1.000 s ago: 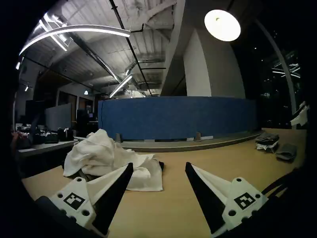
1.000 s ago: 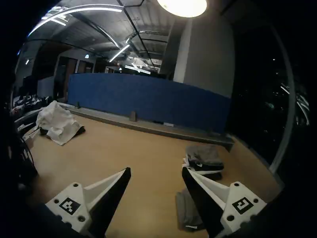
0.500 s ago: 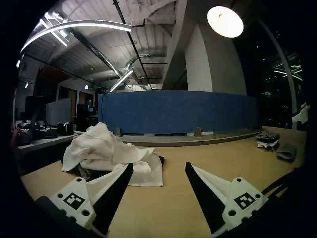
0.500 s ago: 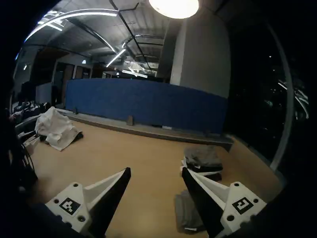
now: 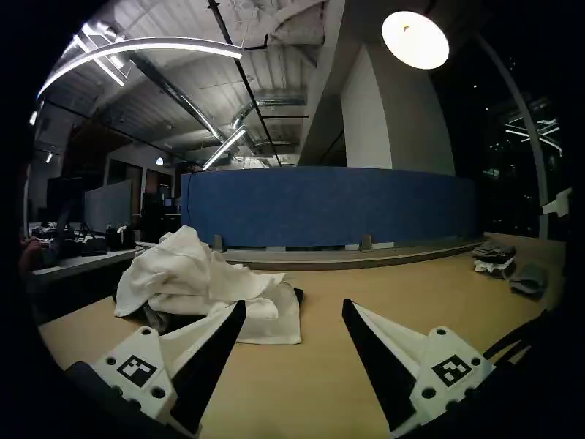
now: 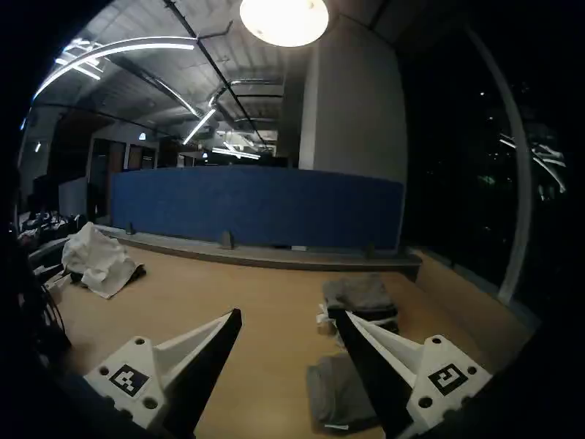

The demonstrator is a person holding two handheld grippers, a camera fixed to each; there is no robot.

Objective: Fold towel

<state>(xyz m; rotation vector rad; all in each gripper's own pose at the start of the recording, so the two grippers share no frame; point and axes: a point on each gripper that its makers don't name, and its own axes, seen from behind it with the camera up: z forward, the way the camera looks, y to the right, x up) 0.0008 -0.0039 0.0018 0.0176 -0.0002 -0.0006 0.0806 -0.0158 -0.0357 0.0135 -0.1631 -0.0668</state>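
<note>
The left gripper [image 5: 292, 304] is spread wide and empty, low over the bench [image 5: 314, 380]. One fingertip overlaps the edge of the crumpled white towel [image 5: 197, 282], though contact is hard to judge. The right gripper [image 6: 287, 312] is likewise spread and empty. A loose grey cloth [image 6: 336, 391] lies just beside one finger, with a folded grey stack [image 6: 360, 296] beyond. The right gripper view places the towel far off to the side, and a blue partition [image 6: 256, 208] backs the bench.

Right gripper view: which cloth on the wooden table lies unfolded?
The crumpled white towel at far left, a loose heap; the stacked grey towels and the single grey towel by the right gripper lie folded flat.
</note>
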